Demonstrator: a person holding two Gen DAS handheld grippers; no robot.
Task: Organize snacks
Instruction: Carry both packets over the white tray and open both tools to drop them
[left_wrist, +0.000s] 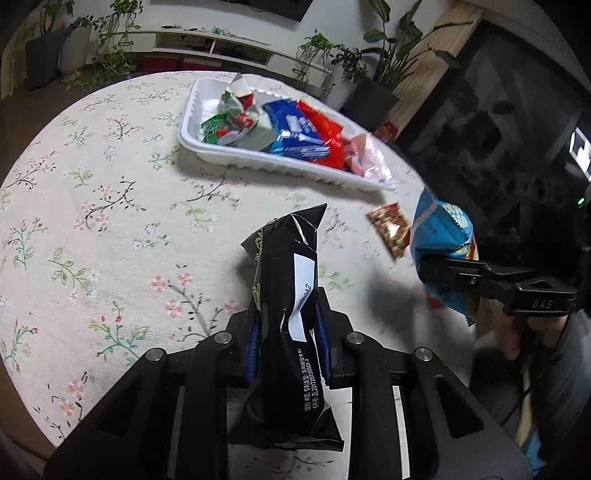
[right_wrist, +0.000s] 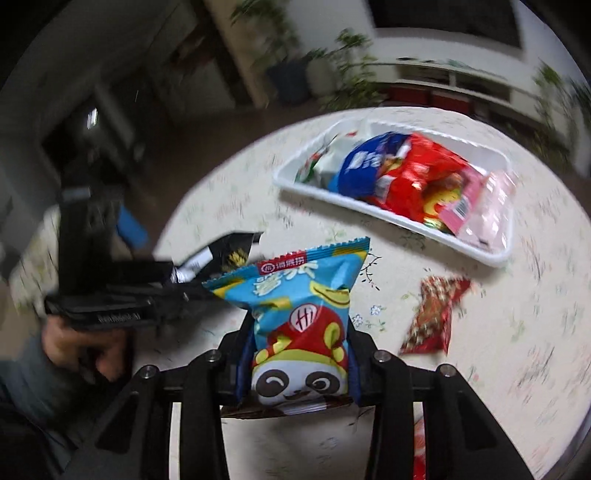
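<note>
While both grippers hang above the table, a white tray (left_wrist: 236, 162) sits on the far part of the top, already holding wrappers: green-and-white ones at one end, a blue packet (left_wrist: 291, 129) and a red packet (right_wrist: 424, 173) in the middle, a pink packet (right_wrist: 480, 206) at the other end, lapping over the rim. A small red-and-gold packet (right_wrist: 432, 317) lies flat on the cloth between the tray and the right gripper (right_wrist: 299, 354), apart from both.

Surface: a round table under a pale tablecloth (left_wrist: 110, 229) printed with sprigs and small flowers. Room: potted plants (left_wrist: 384, 62) on the floor past the table's far edge, a low white shelf unit (left_wrist: 221, 44) along the wall, a dark cabinet to one side. The right wrist view is motion-blurred, so fine print cannot be read there.

Left gripper (left_wrist: 286, 325): jaws narrow, clamped on a black snack bag (left_wrist: 284, 295) at mid-length. The bag's long axis runs along the fingers, its pointed sealed end aimed at the tray, the other end hanging back under the gripper; it is held off the cloth.

Right gripper: jaws narrow, pinching a blue panda snack bag (right_wrist: 303, 317) near its lower end. Its long axis also runs forward along the fingers, serrated top seal toward the tray. The two bags sit side by side in the air, close but not touching, as far as can be told.
</note>
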